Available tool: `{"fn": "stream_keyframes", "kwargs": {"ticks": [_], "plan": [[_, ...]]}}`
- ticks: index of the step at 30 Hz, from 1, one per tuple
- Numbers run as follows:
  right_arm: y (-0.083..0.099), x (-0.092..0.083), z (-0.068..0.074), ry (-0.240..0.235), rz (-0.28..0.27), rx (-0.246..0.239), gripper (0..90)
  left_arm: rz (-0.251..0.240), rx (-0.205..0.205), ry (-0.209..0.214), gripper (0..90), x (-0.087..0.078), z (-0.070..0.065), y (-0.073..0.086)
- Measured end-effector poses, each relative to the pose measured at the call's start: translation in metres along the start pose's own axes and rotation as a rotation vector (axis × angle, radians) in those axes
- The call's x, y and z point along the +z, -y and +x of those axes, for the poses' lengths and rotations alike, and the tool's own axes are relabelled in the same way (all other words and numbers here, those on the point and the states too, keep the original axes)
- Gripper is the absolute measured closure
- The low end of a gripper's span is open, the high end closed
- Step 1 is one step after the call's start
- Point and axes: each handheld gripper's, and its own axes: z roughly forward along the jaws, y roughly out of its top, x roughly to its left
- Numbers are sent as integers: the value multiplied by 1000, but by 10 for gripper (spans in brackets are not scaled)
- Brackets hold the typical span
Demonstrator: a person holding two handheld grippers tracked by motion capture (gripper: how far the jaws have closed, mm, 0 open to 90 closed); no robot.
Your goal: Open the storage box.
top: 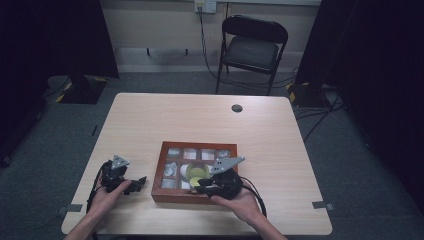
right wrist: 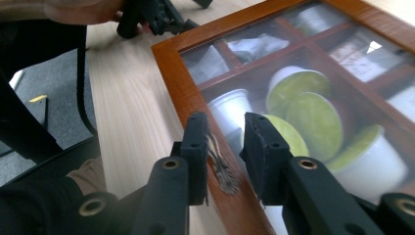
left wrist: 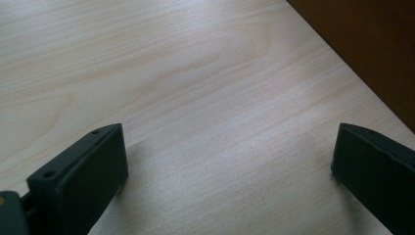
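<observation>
A brown wooden box (top: 158, 176) with a glass lid lies near the table's front edge. Through the glass (right wrist: 313, 58) I see white pods with green lids (right wrist: 313, 117) and pale packets (right wrist: 244, 46) in separate compartments. My right gripper (right wrist: 225, 142) sits over the box's front frame (right wrist: 181, 88), its jaws narrowed around a small metal latch (right wrist: 220, 164). In the high view the right gripper (top: 202, 189) is at the box's front edge. My left gripper (top: 140, 182) rests on the table just left of the box, its jaws wide open (left wrist: 230, 171) with bare wood between them.
The box's dark side (left wrist: 372, 44) stands close to the left gripper's right jaw. A round cable hole (top: 237, 108) is at the table's far side, and a black chair (top: 252, 47) stands beyond it. The left hand's gripper (right wrist: 156, 17) appears far off in the right gripper view.
</observation>
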Motion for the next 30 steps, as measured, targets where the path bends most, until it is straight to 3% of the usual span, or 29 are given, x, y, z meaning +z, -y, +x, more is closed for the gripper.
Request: {"fn": "stream_keyframes", "kwargs": {"ticks": [8, 30], "plan": [[2, 11, 2, -23, 5, -5, 805, 0, 0, 0, 0, 0, 0, 0], [7, 20, 2, -36, 18, -49, 799, 0, 0, 0, 0, 0, 0, 0]]}}
